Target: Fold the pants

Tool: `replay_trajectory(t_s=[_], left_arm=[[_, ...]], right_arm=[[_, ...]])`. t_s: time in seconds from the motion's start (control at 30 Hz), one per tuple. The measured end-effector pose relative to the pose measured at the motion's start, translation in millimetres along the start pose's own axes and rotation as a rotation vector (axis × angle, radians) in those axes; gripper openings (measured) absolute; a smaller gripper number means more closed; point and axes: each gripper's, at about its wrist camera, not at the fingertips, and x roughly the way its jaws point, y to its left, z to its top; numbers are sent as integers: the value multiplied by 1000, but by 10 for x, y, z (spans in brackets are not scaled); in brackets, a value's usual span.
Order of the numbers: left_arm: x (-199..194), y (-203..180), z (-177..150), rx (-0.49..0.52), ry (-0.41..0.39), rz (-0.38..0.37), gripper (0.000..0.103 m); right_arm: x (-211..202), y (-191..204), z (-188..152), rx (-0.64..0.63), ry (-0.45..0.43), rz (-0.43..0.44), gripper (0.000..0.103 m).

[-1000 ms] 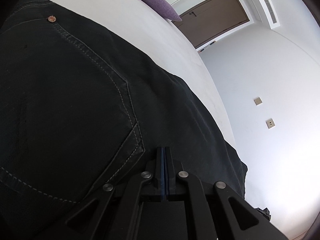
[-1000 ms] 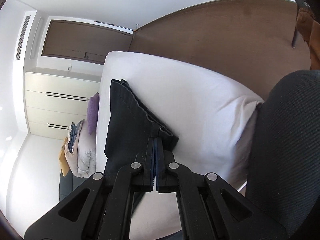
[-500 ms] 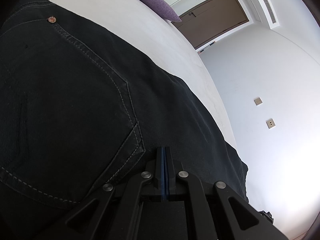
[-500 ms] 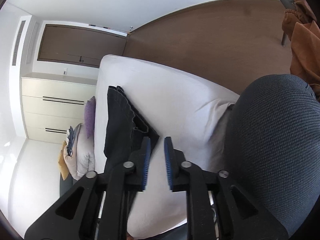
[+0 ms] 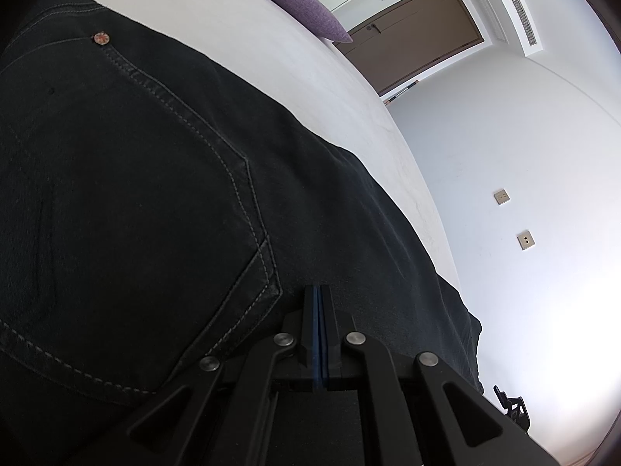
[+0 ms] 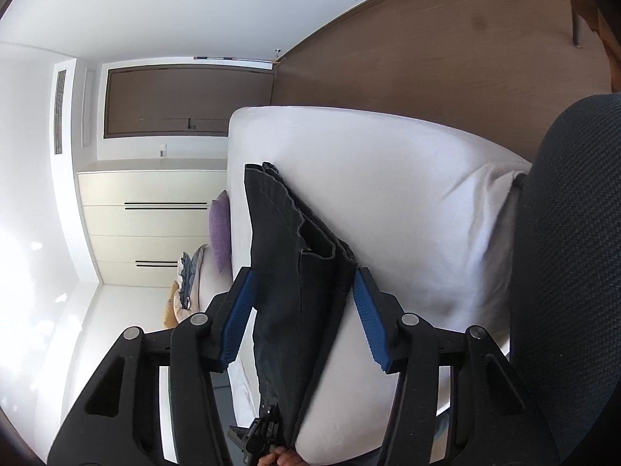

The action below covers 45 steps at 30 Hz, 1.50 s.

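Observation:
Black jeans (image 5: 155, 194) lie flat on the white bed (image 5: 233, 19), back pocket and a copper rivet facing up. My left gripper (image 5: 318, 291) rests on them just right of the pocket corner, blue pads pressed together, apparently pinching the cloth. In the right wrist view the pants (image 6: 279, 225) run as a folded strip along the bed (image 6: 388, 178), and their lower end hangs over the near edge. My right gripper (image 6: 303, 275) is opening around the hem end; the cloth lies between the fingers and neither pad presses on it.
A purple pillow (image 6: 220, 229) and other bedding sit at the bed's far end. Cream drawers (image 6: 155, 225) stand beyond. A dark mesh chair back (image 6: 562, 272) fills the right side. A hand (image 6: 281, 458) shows at the bottom edge.
My right gripper has let go of the pants' hem and spread its fingers wide, rolling a little. The hem now lies on the bed. The left gripper has stayed put.

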Motion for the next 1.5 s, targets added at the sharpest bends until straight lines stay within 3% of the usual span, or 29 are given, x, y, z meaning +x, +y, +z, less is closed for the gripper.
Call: replay_trajectory(t_s=[0.07, 0.23, 0.5, 0.8, 1.03, 1.2, 1.3, 1.4, 1.5], left_arm=[[-1, 4, 2, 0, 0, 0, 5], [-4, 4, 4, 1, 0, 0, 5], [-6, 13, 8, 1, 0, 0, 5], [-25, 30, 14, 2, 0, 1, 5], [-29, 42, 25, 3, 0, 2, 5], [-35, 55, 32, 3, 0, 3, 5], [-39, 59, 35, 4, 0, 3, 5], [-47, 67, 39, 4, 0, 3, 5], [-54, 73, 41, 4, 0, 3, 5]], right_arm=[[38, -6, 5, 8, -3, 5, 50], [-19, -116, -5, 46, -13, 54, 35], [-225, -212, 32, 62, -44, 152, 37], [-62, -229, -18, 52, -1, 113, 37], [87, -81, -47, 27, 10, 171, 37], [166, -62, 46, 0, -24, 142, 37], [273, -13, 68, -21, -17, 109, 34], [326, 36, 62, -53, -16, 59, 15], [304, -14, 87, -55, -16, 29, 9]])
